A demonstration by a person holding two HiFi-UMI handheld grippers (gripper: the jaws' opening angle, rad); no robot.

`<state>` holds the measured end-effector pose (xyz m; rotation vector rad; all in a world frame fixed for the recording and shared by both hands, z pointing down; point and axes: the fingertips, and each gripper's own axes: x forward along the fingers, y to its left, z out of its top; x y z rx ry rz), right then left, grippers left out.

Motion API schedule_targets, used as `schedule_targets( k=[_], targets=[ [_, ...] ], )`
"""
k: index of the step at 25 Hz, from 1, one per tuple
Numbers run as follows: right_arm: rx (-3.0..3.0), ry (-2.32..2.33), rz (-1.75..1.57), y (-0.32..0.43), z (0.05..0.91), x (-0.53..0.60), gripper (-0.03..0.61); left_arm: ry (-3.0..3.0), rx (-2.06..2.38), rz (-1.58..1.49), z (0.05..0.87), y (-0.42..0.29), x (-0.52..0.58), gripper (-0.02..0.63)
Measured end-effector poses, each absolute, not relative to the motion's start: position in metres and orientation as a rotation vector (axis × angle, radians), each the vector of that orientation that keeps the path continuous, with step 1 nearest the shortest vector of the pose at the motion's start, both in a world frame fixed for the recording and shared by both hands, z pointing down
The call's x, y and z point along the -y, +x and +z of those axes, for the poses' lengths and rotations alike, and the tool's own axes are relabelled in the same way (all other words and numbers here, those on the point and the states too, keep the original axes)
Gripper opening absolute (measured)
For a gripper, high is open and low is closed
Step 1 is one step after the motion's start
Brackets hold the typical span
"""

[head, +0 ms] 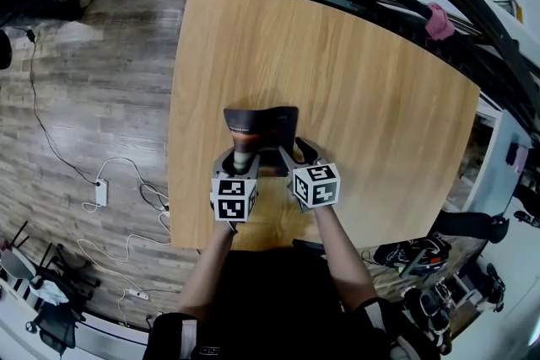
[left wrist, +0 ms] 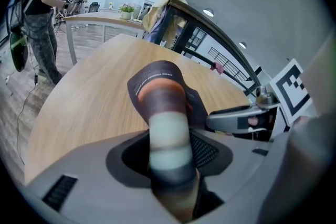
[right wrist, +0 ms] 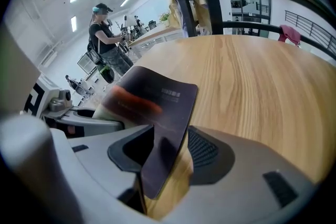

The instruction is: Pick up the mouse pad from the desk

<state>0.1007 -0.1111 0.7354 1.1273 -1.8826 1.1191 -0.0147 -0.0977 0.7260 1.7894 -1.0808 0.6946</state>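
Mouse pad (head: pixel 268 126): standing curled and raised off the bench (head: pixel 363 80), close to its near edge, between the two units.
Left hand-held gripper (left wrist: pixel 169 152): jaws clamping on the pad's rolled left edge.
Right hand-held gripper (right wrist: pixel 165 153): jaws standing apart, with the pad's thin right edge passing between them.

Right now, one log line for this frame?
mouse pad: curled up on desk | left tongs: clamp rolled side | right tongs: open around edge
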Motion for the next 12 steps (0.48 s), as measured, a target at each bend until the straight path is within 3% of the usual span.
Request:
schedule_targets(
  k=[12],
  targets=[
    [1.892, 1.095, 1.141, 0.0986, 0.7332, 0.1123, 0.212, 1.786, 1.105, 0.627, 0.7188, -0.0249, 0.0979, 0.137]
  ],
)
